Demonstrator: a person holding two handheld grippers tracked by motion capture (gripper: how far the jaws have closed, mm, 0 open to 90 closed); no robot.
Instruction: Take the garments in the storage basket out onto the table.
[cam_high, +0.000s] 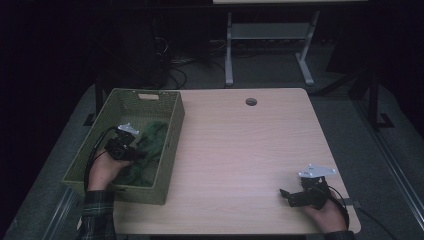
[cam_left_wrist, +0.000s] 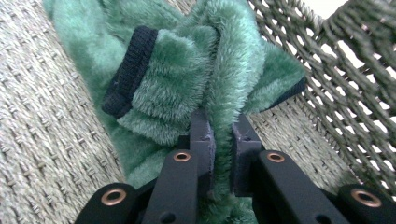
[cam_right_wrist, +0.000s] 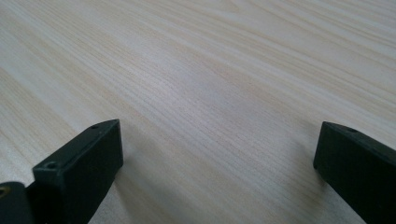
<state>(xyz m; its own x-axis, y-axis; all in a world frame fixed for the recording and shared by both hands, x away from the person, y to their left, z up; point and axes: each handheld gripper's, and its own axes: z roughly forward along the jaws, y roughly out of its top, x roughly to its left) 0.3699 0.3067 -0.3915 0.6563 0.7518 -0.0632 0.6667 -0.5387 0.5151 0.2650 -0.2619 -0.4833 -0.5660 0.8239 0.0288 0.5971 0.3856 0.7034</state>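
A fluffy green garment (cam_high: 150, 145) with black ribbed cuffs lies crumpled inside a woven green basket (cam_high: 111, 116) at the table's left. My left gripper (cam_high: 134, 156) is down in the basket, shut on a fold of the green garment (cam_left_wrist: 187, 79); the fleece is pinched between the two black jaws of the left gripper (cam_left_wrist: 223, 140). My right gripper (cam_high: 286, 195) rests low over the table near the front right corner, pointing left. In the right gripper view its jaws stand wide apart over bare wood, the right gripper (cam_right_wrist: 217, 154) holding nothing.
The light wood table (cam_high: 240, 150) has a round cable hole (cam_high: 251, 102) near its far edge. The basket's wicker wall (cam_left_wrist: 355, 79) rises close on the right of the left gripper. A white desk frame (cam_high: 270, 40) and cables stand on the floor behind.
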